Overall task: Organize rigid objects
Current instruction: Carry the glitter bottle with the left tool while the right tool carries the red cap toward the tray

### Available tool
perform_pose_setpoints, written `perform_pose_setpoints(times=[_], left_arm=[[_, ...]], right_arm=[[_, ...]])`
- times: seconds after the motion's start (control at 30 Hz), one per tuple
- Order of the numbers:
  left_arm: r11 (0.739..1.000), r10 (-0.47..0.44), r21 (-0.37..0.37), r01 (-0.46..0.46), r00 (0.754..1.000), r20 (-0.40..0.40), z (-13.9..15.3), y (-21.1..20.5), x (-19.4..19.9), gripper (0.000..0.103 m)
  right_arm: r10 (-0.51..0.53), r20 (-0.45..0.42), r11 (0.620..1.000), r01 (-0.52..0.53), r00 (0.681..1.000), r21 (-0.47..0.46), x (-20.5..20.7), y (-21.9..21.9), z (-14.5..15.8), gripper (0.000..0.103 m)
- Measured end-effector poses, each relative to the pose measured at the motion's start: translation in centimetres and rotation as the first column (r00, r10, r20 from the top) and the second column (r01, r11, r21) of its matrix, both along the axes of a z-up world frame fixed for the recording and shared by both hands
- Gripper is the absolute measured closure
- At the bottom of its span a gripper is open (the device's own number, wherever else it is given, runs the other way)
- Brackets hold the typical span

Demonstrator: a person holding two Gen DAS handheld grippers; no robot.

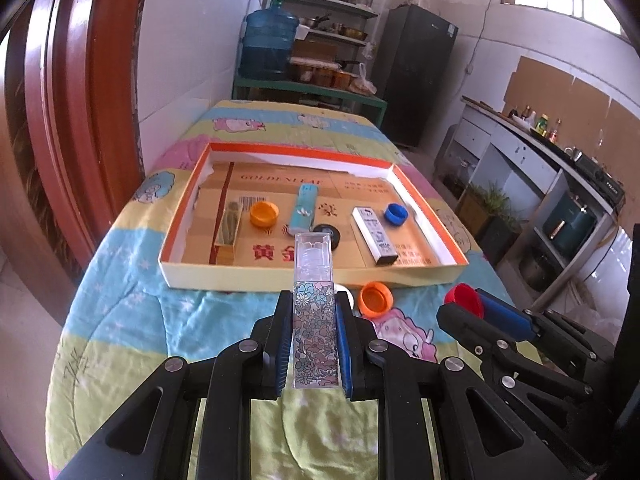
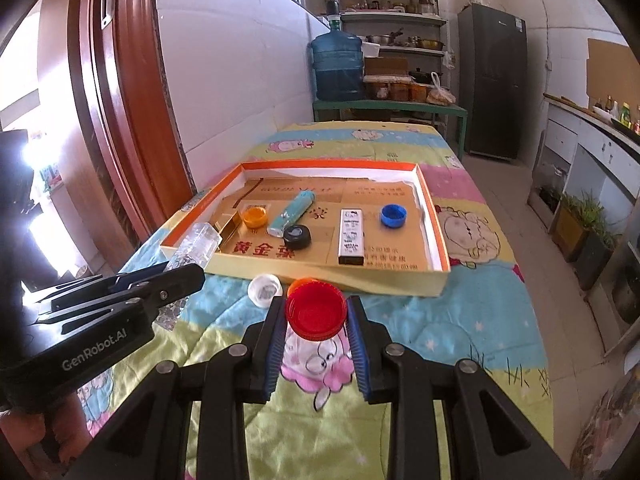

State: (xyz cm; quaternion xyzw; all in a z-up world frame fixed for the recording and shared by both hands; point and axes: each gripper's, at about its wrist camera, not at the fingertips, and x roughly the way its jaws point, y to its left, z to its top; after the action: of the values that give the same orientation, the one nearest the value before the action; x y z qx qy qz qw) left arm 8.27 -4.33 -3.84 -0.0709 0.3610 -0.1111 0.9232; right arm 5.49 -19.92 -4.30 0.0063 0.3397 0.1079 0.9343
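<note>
Left tool (image 1: 314, 344) gripping clear floral case (image 1: 314, 320); right tool (image 2: 316, 340) clamping red cap (image 2: 316, 312), both hovering before tray (image 2: 436, 240).

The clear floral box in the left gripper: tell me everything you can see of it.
The clear floral box is a long, narrow case of what looks like hard transparent plastic, its lower part printed with flowers, its far end plain and see-through. It is clamped lengthwise in the left gripper, blue pads on both long sides, pointing toward the tray, off the quilt.
</note>
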Motion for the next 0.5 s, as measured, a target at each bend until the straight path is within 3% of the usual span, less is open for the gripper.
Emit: perform_pose_setpoints(times=[0.5], left_arm=[[1.0,-0.002,-0.001,0.002,1.0,0.025,1.0,1.7,2.5,0.083]], right_arm=[[0.004,0.0,1.0,-0.004,1.0,-0.023,2.5,1.0,0.5,0.073]])
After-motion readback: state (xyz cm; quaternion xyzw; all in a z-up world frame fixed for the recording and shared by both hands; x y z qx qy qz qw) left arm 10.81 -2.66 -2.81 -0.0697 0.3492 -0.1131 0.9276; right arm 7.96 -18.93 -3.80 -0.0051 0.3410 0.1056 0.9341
